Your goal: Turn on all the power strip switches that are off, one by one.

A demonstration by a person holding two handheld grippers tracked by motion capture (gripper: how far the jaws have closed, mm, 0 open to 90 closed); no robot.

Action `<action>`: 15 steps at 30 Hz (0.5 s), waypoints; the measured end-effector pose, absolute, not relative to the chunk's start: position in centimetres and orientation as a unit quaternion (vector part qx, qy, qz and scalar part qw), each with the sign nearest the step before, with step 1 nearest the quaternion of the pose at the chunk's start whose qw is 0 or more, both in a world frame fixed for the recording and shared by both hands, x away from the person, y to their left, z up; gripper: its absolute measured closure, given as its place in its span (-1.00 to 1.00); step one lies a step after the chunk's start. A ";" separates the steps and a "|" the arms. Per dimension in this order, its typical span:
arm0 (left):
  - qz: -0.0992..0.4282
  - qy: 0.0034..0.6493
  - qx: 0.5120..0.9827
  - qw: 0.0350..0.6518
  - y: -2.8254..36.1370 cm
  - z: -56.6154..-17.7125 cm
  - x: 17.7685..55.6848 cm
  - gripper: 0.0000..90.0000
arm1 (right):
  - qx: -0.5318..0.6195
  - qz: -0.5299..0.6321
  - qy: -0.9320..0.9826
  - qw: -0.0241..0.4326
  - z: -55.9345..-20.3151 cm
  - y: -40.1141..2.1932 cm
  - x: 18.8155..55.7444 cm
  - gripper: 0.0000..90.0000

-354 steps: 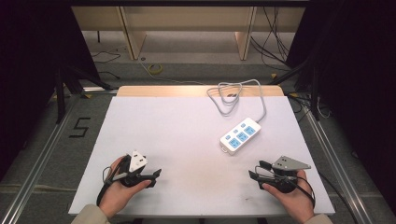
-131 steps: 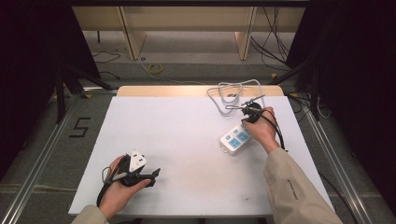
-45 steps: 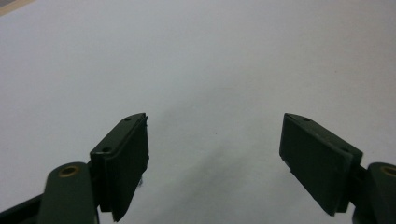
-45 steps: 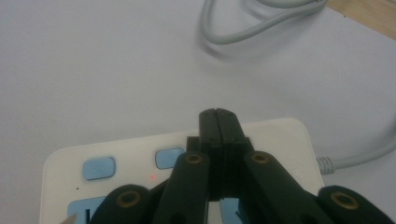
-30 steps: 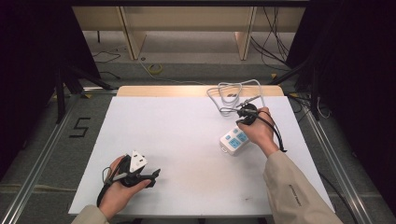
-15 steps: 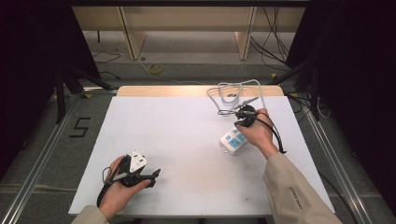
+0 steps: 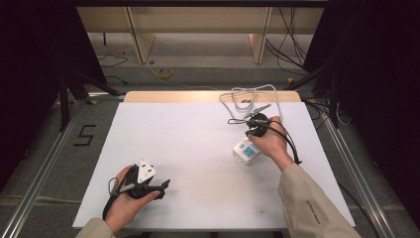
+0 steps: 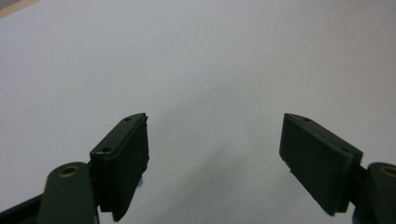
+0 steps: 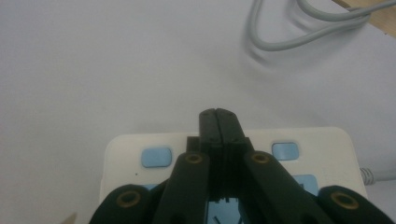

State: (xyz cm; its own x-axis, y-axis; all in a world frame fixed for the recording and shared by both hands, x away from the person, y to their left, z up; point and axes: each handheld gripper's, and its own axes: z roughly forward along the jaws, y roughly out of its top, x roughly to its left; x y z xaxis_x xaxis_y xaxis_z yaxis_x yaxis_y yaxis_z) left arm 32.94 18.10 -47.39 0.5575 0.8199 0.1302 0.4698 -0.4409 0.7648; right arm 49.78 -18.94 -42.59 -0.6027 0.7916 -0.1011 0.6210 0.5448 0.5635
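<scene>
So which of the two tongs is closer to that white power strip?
The right. The right tongs hang directly over the power strip, jaws shut together above its top face. The left tongs sit open at the table's near left, well apart from it.

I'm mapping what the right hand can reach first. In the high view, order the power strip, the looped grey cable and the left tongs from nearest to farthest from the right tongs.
1. Power strip: directly under the right tongs.
2. Looped grey cable: just beyond, at the table's far edge.
3. Left tongs: across the table, near front left.
</scene>
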 end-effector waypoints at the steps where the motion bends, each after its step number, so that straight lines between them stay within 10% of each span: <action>1: 0.251 0.397 0.811 0.348 18.1 -47.4 32.9 -0.46 | 0.409 0.243 0.862 0.175 -42.6 -18.9 49.7 1.00; 15: 0.250 0.397 0.812 0.348 18.1 -47.4 32.9 -0.46 | 0.398 0.239 0.870 0.165 -42.7 -18.2 49.3 1.00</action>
State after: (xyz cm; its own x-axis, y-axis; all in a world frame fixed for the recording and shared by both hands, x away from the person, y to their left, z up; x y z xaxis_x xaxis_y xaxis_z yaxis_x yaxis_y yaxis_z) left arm 32.95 18.06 -47.40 0.5596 0.8185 0.1300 0.4703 -0.4428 0.7634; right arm 49.35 -18.21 -42.69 -0.6281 0.7721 -0.0972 0.6138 0.5683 0.5480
